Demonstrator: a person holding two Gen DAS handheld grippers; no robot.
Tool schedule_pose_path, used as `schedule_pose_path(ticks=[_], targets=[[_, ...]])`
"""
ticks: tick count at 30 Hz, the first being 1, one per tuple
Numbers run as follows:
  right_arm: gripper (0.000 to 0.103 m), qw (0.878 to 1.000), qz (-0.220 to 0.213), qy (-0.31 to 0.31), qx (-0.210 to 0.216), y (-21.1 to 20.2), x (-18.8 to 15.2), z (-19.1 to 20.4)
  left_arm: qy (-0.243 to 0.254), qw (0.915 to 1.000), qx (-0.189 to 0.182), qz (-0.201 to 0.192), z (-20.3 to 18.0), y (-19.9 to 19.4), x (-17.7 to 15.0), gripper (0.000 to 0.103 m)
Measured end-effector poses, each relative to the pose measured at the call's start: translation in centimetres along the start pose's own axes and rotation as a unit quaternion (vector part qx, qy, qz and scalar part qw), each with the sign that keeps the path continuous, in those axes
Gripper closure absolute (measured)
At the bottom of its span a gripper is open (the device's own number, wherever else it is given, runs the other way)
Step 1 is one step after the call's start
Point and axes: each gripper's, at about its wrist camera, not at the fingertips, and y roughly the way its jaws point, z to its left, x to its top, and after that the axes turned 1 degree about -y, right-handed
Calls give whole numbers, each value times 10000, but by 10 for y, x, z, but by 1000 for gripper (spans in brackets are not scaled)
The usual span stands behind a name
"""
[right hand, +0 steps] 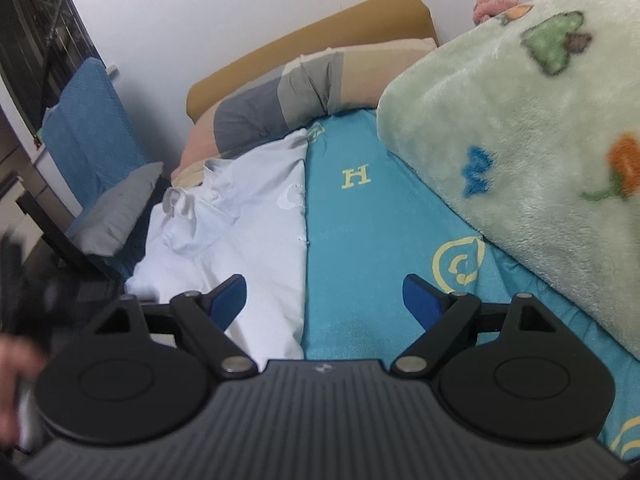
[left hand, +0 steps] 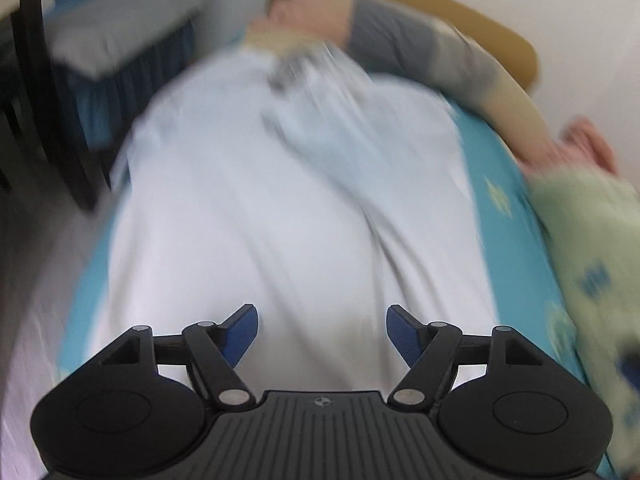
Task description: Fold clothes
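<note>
The left gripper (left hand: pixel 322 334) hangs spread, nothing between its 2 blue pads, above the white garment (left hand: pixel 280 220) running toward 12 o'clock on the turquoise sheet (left hand: pixel 496 184). The right gripper (right hand: pixel 325 302) is spread and empty too; the garment (right hand: pixel 240 216) lies at its 11 o'clock, a green blanket (right hand: pixel 520 140) at 2.

White shirt (right hand: pixel 240 216) spread on the bed

It lies flat across the left half of the right wrist frame, collar bunched toward the upper left, its straight right edge running down the middle. In the blurred left wrist view it fills the centre, creased lengthwise.
</note>
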Motion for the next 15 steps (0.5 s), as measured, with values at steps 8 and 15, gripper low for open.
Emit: schedule_pose_path(ticks=[8,15], targets=[[16,9999,-74,12,75,-42,-10,2,-5,9943,-377,999,-13,-16,-95,35],[16,9995,-101,-300,10,-57,-22,12,23,9936,-244,1098,-10,-21,-107,98]])
